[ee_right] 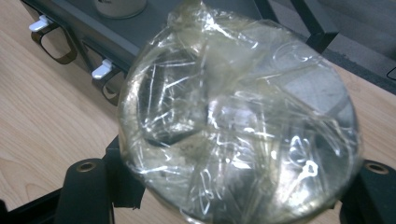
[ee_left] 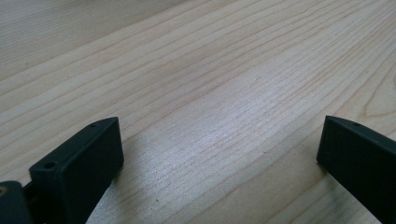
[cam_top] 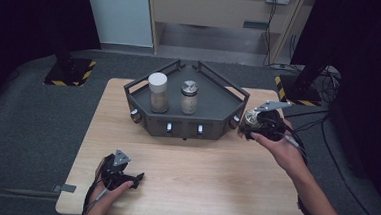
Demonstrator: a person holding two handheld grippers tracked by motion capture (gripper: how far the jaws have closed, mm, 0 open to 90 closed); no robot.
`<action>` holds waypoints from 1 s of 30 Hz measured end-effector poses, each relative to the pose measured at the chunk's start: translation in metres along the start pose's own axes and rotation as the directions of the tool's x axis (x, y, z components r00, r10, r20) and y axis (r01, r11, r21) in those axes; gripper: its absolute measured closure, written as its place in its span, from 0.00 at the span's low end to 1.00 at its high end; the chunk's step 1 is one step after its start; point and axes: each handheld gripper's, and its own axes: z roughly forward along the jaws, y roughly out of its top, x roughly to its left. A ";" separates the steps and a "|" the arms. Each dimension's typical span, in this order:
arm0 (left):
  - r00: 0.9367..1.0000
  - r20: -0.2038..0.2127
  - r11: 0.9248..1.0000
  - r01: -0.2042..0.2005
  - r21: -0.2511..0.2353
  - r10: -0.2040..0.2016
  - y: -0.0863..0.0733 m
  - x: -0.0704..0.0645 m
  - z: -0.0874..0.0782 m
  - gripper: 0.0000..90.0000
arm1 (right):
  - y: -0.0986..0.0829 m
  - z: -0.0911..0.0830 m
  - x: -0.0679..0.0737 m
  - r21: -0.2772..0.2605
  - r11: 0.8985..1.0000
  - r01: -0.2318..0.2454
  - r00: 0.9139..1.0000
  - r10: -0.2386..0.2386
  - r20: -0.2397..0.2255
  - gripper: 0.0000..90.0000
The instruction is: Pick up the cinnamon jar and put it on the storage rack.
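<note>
The foil-lidded jar (ee_right: 238, 121) sits clamped between the jaws of the right gripper (cam_top: 257, 122), held just off the right end of the dark tray (cam_top: 213, 109), near the table's right edge. On the tray stand a white-capped jar (cam_top: 158, 92) and a silver-capped jar (cam_top: 189, 97). The left gripper (cam_top: 124, 176) rests low over the wooden table (ee_left: 196, 84), jaws spread wide and empty.

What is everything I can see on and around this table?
table: one, light wood, centre.
tray: one, dark grey, angular, at the table's far middle.
white-lid jar: one, pale contents, on the tray's left part.
metal-lid jar: one, pale contents, on the tray, right of the other.
wrapped jar: one, silvery top under clear film, between the right gripper's jaws, beside the tray's right end.
left gripper: one, black, open, on the table's near left.
right gripper: one, black, shut on the wrapped jar.
</note>
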 end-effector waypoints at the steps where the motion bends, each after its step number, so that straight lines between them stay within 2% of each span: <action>1: 1.000 0.000 1.000 0.000 0.000 0.000 0.000 0.000 0.000 0.00 | 0.002 0.000 0.000 -0.002 1.000 0.001 1.000 -0.001 0.000 0.35; 26: 1.000 0.000 1.000 0.000 0.000 0.000 0.000 0.000 0.000 0.00 | 0.039 0.002 0.004 -0.010 1.000 0.029 1.000 -0.029 0.009 0.35; 30: 1.000 0.000 1.000 0.000 0.000 0.000 0.000 0.000 0.000 0.00 | 0.043 0.005 0.004 -0.010 1.000 0.022 1.000 -0.022 0.003 0.35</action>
